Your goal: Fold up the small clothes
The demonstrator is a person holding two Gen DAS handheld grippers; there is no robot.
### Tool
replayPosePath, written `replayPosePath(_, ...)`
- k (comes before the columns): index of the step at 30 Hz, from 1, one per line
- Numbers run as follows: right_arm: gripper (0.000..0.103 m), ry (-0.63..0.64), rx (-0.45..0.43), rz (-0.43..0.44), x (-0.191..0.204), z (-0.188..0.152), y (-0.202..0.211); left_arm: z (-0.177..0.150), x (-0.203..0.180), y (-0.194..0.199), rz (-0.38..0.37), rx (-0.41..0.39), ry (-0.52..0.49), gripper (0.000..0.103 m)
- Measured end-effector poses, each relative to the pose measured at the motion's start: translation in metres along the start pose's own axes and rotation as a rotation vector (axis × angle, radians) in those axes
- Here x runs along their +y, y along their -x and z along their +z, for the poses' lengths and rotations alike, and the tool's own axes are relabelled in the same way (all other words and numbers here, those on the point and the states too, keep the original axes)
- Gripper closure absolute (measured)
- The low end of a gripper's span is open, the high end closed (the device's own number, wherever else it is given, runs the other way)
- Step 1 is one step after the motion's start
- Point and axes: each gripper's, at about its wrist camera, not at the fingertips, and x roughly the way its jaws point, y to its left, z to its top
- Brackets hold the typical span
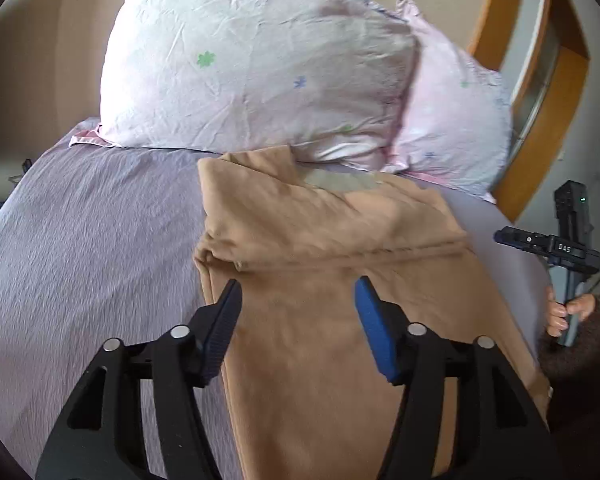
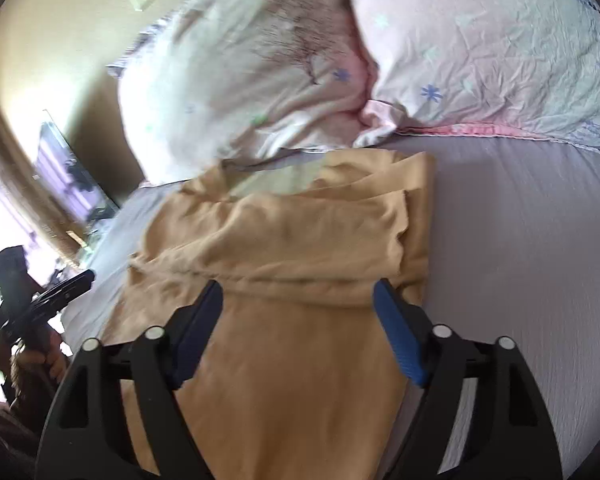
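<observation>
Bedsheet [image 1: 80,240] in pale purple covers the bed on the left side of the left wrist view. Next comes the tan garment [image 1: 320,248], lying flat on the sheet in the middle, with its top part folded back over itself into a thick band. Its far end touches the big white pillow [image 1: 252,60] with little flowers, and a pink pillow [image 1: 456,120] leans beside that one. The left gripper [image 1: 298,292] hangs just over the tan cloth with its two fingers spread wide apart and nothing between them. Far right, a hand [image 1: 568,312] holds the other tool by its handle. In the right wrist view, which is a bit blurry, the right gripper [image 2: 298,292] is also spread wide and holds nothing; its tips sit close to the folded band, maybe touching it. The sheet [image 2: 520,240] stretches away to the right.
</observation>
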Motion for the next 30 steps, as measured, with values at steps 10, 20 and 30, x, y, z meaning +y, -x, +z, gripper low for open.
replayPosePath(10,0.010,-0.054,0.247,0.170,0.009,-0.173,0.086,-0.141,0.032,0.093,-0.250,0.109,0.169,0.021)
replayPosePath(20,0.032,-0.274,0.186,0.328,-0.037,-0.185,0.039,-0.174,0.045,0.028,-0.294,0.196,0.335,0.026)
replayPosePath(30,0.098,-0.149,0.050,0.435,-0.014,-0.150,0.074,-0.163,0.042,0.042,-0.519,0.110,0.513,0.098)
